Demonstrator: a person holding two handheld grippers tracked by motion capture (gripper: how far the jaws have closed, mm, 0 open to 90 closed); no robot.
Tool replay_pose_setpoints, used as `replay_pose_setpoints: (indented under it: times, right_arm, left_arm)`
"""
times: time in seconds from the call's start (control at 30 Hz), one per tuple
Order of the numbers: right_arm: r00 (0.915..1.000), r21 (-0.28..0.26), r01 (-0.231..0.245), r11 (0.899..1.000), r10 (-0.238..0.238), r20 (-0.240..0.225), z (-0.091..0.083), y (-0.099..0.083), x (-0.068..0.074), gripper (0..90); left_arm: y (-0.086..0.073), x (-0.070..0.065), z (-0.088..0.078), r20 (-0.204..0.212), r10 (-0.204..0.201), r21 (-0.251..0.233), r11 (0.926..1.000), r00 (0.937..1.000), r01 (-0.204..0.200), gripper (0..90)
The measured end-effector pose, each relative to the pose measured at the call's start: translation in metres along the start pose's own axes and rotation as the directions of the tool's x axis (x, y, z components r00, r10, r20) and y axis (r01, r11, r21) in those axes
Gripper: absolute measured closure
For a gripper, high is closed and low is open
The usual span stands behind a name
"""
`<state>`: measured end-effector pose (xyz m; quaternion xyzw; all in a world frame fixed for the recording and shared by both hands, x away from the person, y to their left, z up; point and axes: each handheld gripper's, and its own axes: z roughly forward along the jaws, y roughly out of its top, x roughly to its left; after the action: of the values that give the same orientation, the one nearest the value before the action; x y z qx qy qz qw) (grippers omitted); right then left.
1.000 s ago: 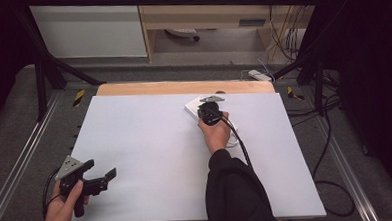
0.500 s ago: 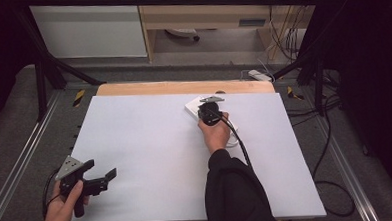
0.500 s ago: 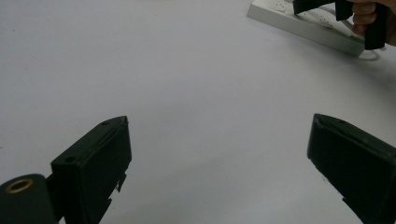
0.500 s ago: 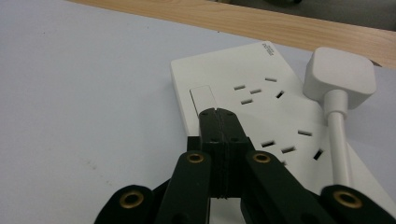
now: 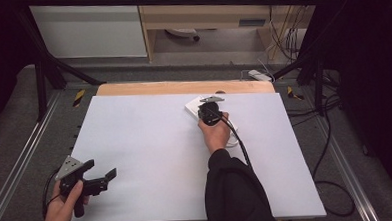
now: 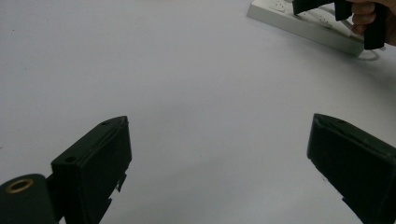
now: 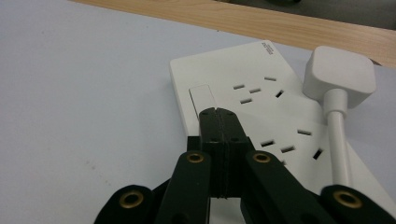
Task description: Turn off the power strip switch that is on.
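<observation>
While its two jaws are pressed flat together with nothing between them, the right gripper [image 7: 218, 114] rests its tip on the top face of a white power strip [image 7: 261, 100], just below the strip's small rectangular switch [image 7: 201, 98]. Beside the tip, groups of socket slots run along the strip, and a white plug [image 7: 338, 70] lies against the strip's far edge with its white cord [image 7: 340, 144] trailing back along the side. From above, the right hand [image 5: 216, 133] holds this gripper [image 5: 209, 111] over the strip [image 5: 193, 106], which sits at the far middle of the white table [image 5: 150, 142], near a bare wooden strip [image 5: 183, 87] along the back edge. A black cable [image 5: 238, 138] runs from the gripper back over the dark sleeve [image 5: 235, 194].

Well apart, at the near left corner of the table, the left hand [image 5: 63, 206] holds the left gripper [image 5: 103, 177] with its jaws spread wide and empty above bare tabletop. Nothing lies between the two grippers. Beyond the table are a dark metal frame [image 5: 42, 72], loose cables [image 5: 291, 41] and a grey floor [image 5: 14, 128].
</observation>
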<state>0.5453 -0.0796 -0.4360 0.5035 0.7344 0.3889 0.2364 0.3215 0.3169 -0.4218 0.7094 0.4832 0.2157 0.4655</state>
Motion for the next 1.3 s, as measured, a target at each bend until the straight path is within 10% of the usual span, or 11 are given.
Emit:
replay_pose_setpoints:
  times: [1.3]
  right_arm:
    - [1.0000,0.021,0.001,1.000,-0.001,-0.001,0.0004,0.0020,0.0002,90.0]
  left_arm:
    - [-0.0004,-0.0004,0.0005,0.000,-0.001,0.006,1.0000,1.0000,0.001,6.4]
